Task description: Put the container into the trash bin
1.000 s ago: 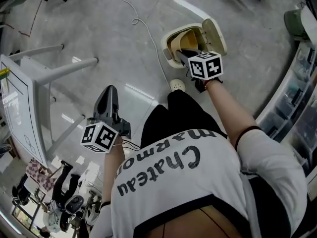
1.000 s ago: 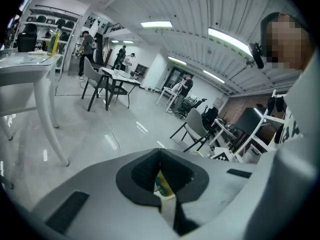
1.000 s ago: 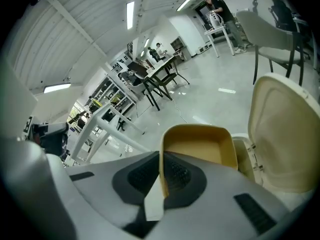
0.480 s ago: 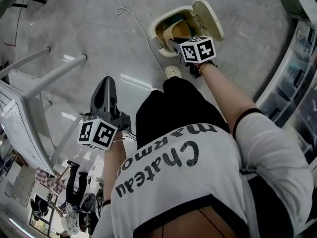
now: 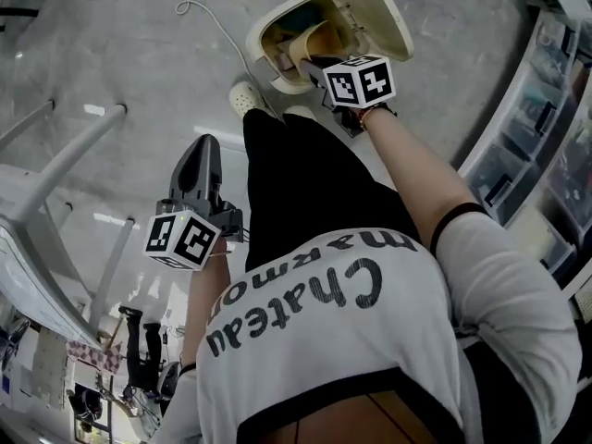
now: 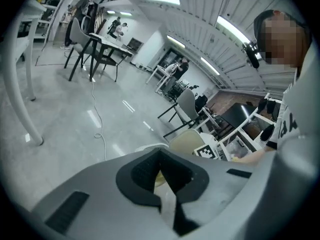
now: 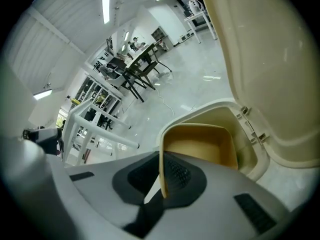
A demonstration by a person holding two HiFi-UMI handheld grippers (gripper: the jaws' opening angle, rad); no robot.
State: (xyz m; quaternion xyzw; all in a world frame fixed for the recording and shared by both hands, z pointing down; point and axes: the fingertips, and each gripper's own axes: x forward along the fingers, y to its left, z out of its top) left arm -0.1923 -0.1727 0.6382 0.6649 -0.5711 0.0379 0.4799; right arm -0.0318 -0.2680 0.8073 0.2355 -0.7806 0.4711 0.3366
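Note:
A tan, thin-walled container (image 7: 200, 146) hangs in the mouth of the cream trash bin (image 7: 197, 111), whose lid (image 7: 270, 69) stands open. My right gripper (image 7: 162, 181) is shut on the container's near rim. In the head view the container (image 5: 310, 43) sits inside the bin's opening (image 5: 268, 67), with the right gripper (image 5: 321, 67) at the rim. My left gripper (image 5: 197, 166) hangs to the left of the person's leg, jaws together and holding nothing. In the left gripper view its jaws (image 6: 162, 181) point toward the bin lid (image 6: 186, 141).
White table legs (image 5: 65, 160) stand at the left. A cable (image 5: 217, 28) runs along the floor toward the bin. Shelves with storage boxes (image 5: 536, 155) line the right side. The person's shoe (image 5: 242, 95) is beside the bin.
Both grippers have come lower. The right gripper has carried the container down into the bin's opening, and the person has stepped closer to the bin.

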